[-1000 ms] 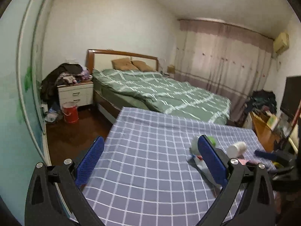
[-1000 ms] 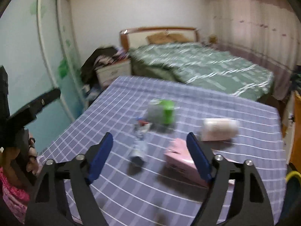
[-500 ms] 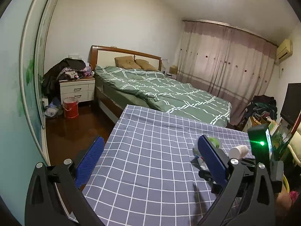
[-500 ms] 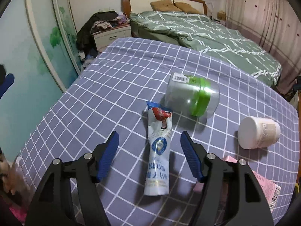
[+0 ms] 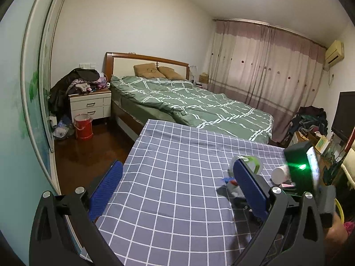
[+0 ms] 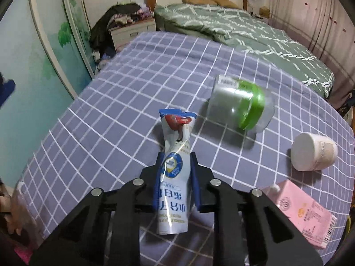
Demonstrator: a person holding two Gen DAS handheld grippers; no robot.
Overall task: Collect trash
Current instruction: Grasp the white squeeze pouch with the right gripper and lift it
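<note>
On the checked purple tablecloth (image 6: 133,88) lies a white and blue drink pouch (image 6: 175,166) with a red spout end. My right gripper (image 6: 176,155) points steeply down over it. Its jaws are closing, the pouch is between them, and both blue pads press on its sides. The same pouch (image 5: 233,186) peeks out beside my left gripper's finger. My left gripper (image 5: 176,166) hovers open over the near left of the table with nothing between its fingers. A clear jar with a green band (image 6: 241,106), a white tub (image 6: 312,153) and a pink carton (image 6: 304,212) lie on the cloth.
Beyond the table stands a bed with a green quilt (image 5: 188,104). A white nightstand (image 5: 91,105) piled with clothes and a red bucket (image 5: 83,126) are at the far left. A painted sliding door (image 5: 33,110) runs along the left.
My right gripper has come down over the pouch and its jaws have narrowed from wide onto the pouch's sides. The left gripper has stayed open and nearly still.
</note>
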